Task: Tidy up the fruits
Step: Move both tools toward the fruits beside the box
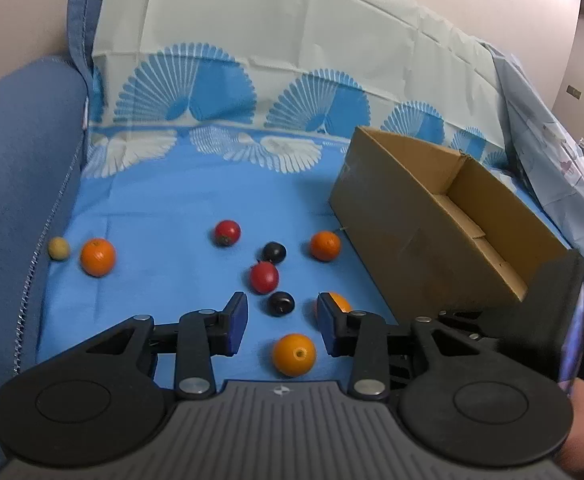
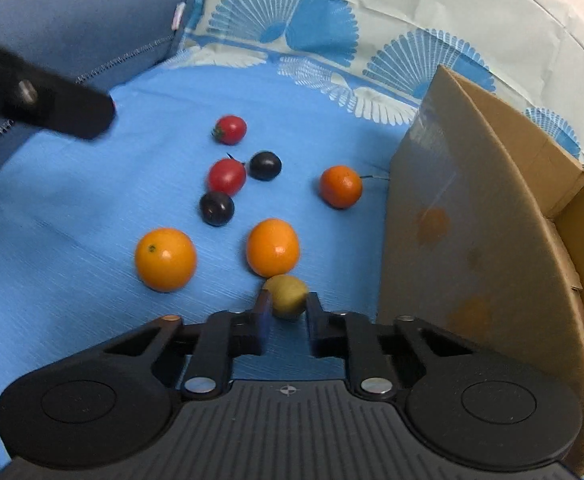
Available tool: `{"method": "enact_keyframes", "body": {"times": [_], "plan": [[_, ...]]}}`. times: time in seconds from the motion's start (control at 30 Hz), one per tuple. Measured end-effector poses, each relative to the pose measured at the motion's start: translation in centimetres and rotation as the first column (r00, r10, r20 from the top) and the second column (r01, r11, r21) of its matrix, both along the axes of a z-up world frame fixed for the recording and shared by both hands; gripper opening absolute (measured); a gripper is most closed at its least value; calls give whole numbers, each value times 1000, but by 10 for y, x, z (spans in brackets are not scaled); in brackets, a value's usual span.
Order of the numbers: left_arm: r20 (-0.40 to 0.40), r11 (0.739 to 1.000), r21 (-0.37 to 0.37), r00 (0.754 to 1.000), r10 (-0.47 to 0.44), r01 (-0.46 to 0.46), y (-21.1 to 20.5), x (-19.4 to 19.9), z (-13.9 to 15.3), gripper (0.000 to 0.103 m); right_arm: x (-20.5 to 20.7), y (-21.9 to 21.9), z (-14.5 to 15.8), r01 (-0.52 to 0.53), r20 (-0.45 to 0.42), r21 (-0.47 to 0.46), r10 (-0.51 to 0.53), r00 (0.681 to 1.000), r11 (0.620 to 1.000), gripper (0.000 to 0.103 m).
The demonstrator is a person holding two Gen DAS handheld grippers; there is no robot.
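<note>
Several fruits lie on a blue cloth [image 1: 152,220]. My left gripper [image 1: 282,312] hangs open above them, a dark plum [image 1: 281,303] showing in the gap beyond its tips. An orange [image 1: 294,355] lies below the jaws and another orange [image 1: 339,301] is half hidden behind the right finger. Further off lie a red fruit [image 1: 264,277] and a second plum [image 1: 273,251]. My right gripper [image 2: 288,305] is shut on a small yellow-green fruit [image 2: 286,294], low over the cloth beside the open cardboard box [image 2: 472,220]. Two oranges [image 2: 273,247] [image 2: 165,259] lie just ahead of it.
The box [image 1: 432,240] stands on the right; what I see of its inside is bare. A blue sofa arm [image 1: 20,160] bounds the left side, with an orange [image 1: 97,257] and a pale fruit [image 1: 59,248] near it. A patterned sheet covers the sofa back [image 1: 292,40].
</note>
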State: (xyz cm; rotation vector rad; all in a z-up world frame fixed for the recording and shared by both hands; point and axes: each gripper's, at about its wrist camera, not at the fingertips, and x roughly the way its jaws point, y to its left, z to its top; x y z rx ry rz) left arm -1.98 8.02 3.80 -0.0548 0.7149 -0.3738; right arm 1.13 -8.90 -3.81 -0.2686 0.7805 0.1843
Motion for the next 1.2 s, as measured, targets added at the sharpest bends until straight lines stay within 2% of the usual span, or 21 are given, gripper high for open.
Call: {"method": "enact_keyframes", "body": {"times": [0.03,0.07,0.27,0.33,0.37,0.43,0.5,0.57,0.6,0.7,0.83,0.87,0.9,0.97,1.13,1.2], "plan": [[-10,1000,1,1000,-2,2,-1,2,-1,46,-3,-1,4,-12,1,18,12,1000,1000,14],[-17,1000,4,1000,-3,3,-1,3,-3,47,-6,-2,7,-22,8,26,22,1000,999,2],[-49,999,28,999,-14,15,-8,8,-9,49,-31,-3,17,-100,15,40,99,995,994,1],[-51,1000,18,999,-5,6,-6,9,-8,49,-36,-5,15,-97,15,27,96,995,995,2],[-48,1000,9,999,1,0,-4,8,-8,49,-36,-7,15,-90,20,32,90,996,995,4],[-40,1000,-1,999,6,-7,-2,7,-6,52,-36,-10,16,-78,40,30,77,996,997,17],[-37,1000,-2,999,5,-5,-3,6,-5,53,-35,-10,17,-76,71,20,74,995,997,38],[-38,1000,2,999,4,-3,-3,6,-5,55,-34,-5,15,-86,81,-14,86,993,996,49],[-39,1000,3,999,3,-3,-3,6,-5,56,-33,-2,13,-84,92,-41,88,992,996,50],[-37,1000,8,999,2,-2,-4,6,-6,56,-27,2,8,-63,94,-70,70,993,996,51],[-40,1000,6,999,4,-4,-4,6,-6,56,-13,4,-2,-38,49,-78,42,998,996,47],[-43,1000,6,999,4,-4,-5,6,-7,56,-9,3,-6,-30,27,-75,32,999,997,34],[-46,1000,10,999,3,-3,-5,6,-7,56,-7,2,-7,-22,11,-59,23,1000,998,30],[-55,1000,20,998,-6,7,-8,8,-9,56,-7,0,-7,-12,4,-29,12,1000,1000,30],[-109,998,54,993,-37,43,-20,19,-20,56,-27,9,6,-96,36,-25,97,995,995,29],[-131,997,46,990,-49,56,-26,23,-25,57,-36,10,10,-125,30,-26,126,992,992,30]]}}
